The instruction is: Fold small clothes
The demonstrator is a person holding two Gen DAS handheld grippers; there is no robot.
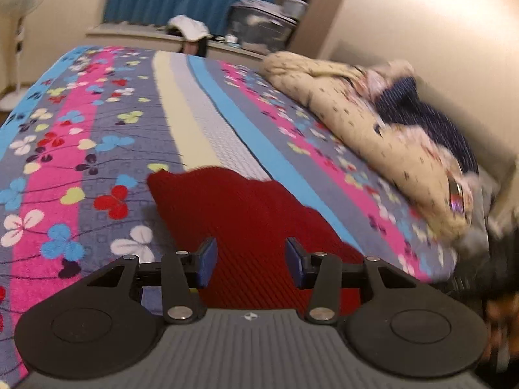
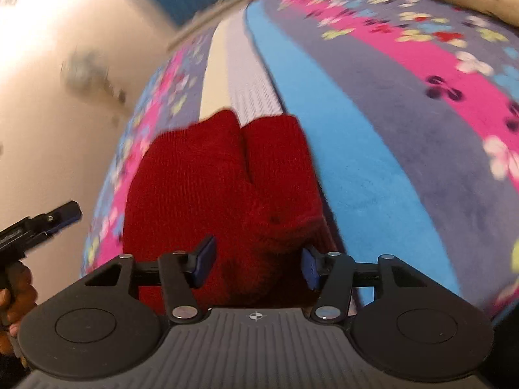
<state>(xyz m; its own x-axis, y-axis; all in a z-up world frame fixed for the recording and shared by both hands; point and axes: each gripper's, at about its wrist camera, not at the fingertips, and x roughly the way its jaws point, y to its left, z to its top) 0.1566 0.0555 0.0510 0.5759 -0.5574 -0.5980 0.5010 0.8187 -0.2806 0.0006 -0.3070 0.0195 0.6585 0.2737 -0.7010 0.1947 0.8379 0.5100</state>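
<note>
Right wrist view is showing a dark red knitted garment (image 2: 223, 175) lying doubled over on the striped floral bedspread (image 2: 373, 149), just ahead of the right gripper (image 2: 256, 264). Both the right and left gripper (image 1: 248, 261) are standing released, holding nothing; one fold looks done, with more perhaps remaining.

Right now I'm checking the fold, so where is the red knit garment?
The red knit garment lies on the flowered bedspread, across its pale centre stripe, just ahead of the right gripper in its view.

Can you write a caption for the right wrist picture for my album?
Open right tool over a red knitted garment on the flowery bedspread.
</note>
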